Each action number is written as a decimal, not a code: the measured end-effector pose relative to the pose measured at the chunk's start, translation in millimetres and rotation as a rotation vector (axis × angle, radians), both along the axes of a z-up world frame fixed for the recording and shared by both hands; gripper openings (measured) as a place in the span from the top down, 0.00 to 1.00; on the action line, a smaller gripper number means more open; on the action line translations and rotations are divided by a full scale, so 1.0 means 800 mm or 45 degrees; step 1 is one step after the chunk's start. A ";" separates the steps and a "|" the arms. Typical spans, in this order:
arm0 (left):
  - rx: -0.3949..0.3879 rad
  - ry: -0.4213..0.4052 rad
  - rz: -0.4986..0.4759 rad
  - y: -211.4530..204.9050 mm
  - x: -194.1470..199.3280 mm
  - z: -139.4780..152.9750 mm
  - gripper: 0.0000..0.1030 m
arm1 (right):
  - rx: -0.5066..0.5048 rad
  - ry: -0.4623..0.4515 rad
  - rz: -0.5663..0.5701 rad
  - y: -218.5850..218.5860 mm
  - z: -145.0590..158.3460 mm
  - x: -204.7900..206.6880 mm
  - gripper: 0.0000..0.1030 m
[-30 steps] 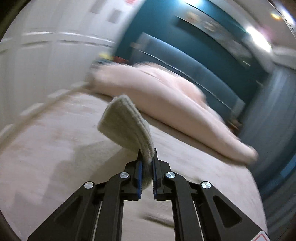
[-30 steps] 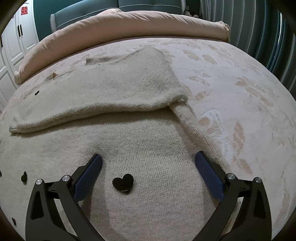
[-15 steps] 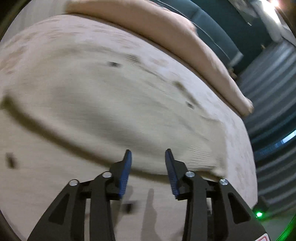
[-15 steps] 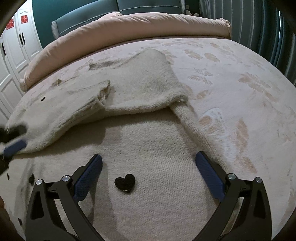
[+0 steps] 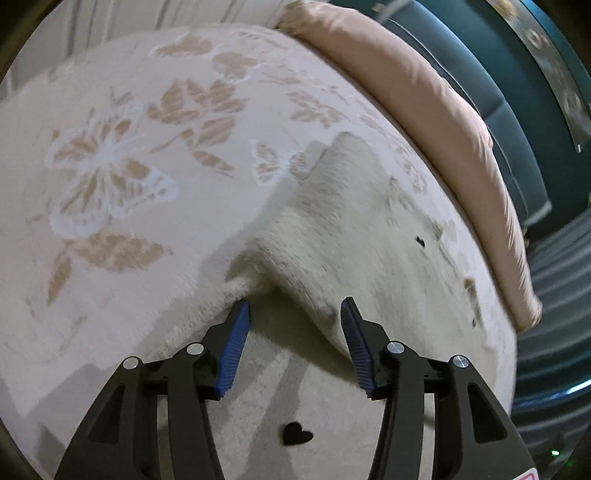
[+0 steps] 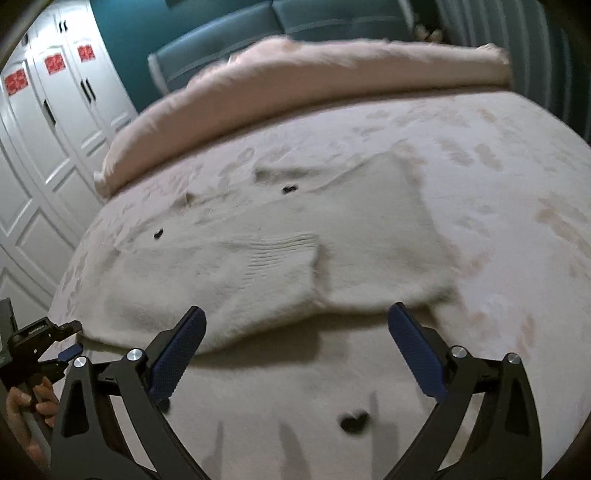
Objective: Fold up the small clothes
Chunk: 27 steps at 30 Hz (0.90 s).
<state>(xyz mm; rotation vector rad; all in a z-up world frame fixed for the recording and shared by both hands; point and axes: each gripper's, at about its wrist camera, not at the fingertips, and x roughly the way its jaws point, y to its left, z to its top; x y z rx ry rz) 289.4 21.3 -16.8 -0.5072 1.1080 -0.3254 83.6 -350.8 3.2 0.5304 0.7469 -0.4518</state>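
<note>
A cream knit sweater (image 5: 351, 221) with small black hearts (image 5: 297, 434) lies flat on the bed. One sleeve is folded across its body, and the ribbed cuff (image 6: 288, 251) rests near the middle. My left gripper (image 5: 293, 302) hovers low over the sweater's near left side. Its jaws are opening, and a raised fold edge sits just ahead of the blue pads, which press on nothing. It also shows at the far left of the right wrist view as the left gripper (image 6: 44, 347), held by a hand (image 6: 26, 410). My right gripper (image 6: 297, 308) stands wide above the sweater (image 6: 258, 266), its jaws closing slightly on nothing.
The bedspread (image 5: 110, 166) has a butterfly and leaf pattern. A rolled pink duvet (image 6: 332, 74) lies along the far edge before a teal headboard (image 6: 295, 18). White wardrobe doors (image 6: 44, 129) stand at the left. Grey curtains (image 5: 554, 295) hang past the bed's right edge.
My left gripper let go of the sleeve cuff, dropped toward the sweater and opened. The sleeve now lies folded across the body. My right gripper rose and pulled back a little.
</note>
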 end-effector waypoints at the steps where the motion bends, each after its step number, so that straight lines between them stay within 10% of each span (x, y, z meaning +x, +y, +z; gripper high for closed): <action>1: -0.016 0.011 0.011 0.000 0.001 -0.001 0.53 | 0.025 0.047 0.015 -0.002 -0.009 0.016 0.22; 5: -0.039 0.034 0.008 0.002 0.005 0.002 0.53 | 0.105 0.172 0.000 0.001 -0.038 0.049 0.45; 7: -0.080 0.012 -0.001 -0.001 0.006 0.013 0.56 | 0.077 0.153 0.041 0.006 -0.024 0.062 0.92; 12: -0.042 -0.109 -0.020 -0.014 0.017 0.046 0.90 | -0.028 -0.182 0.157 0.020 0.084 0.065 0.92; 15: 0.045 -0.170 -0.017 -0.019 0.025 0.050 0.93 | -0.089 -0.383 0.155 0.017 0.127 0.043 0.92; 20: 0.207 -0.122 -0.096 -0.042 0.028 0.011 0.93 | 0.022 0.171 0.013 -0.050 -0.022 0.079 0.92; 24: 0.323 -0.179 -0.134 -0.057 0.014 0.000 0.93 | 0.055 -0.020 -0.002 -0.046 -0.003 0.054 0.92; 27: 0.369 -0.205 -0.151 -0.062 0.009 -0.004 0.93 | -0.001 0.157 0.016 -0.049 -0.039 0.075 0.91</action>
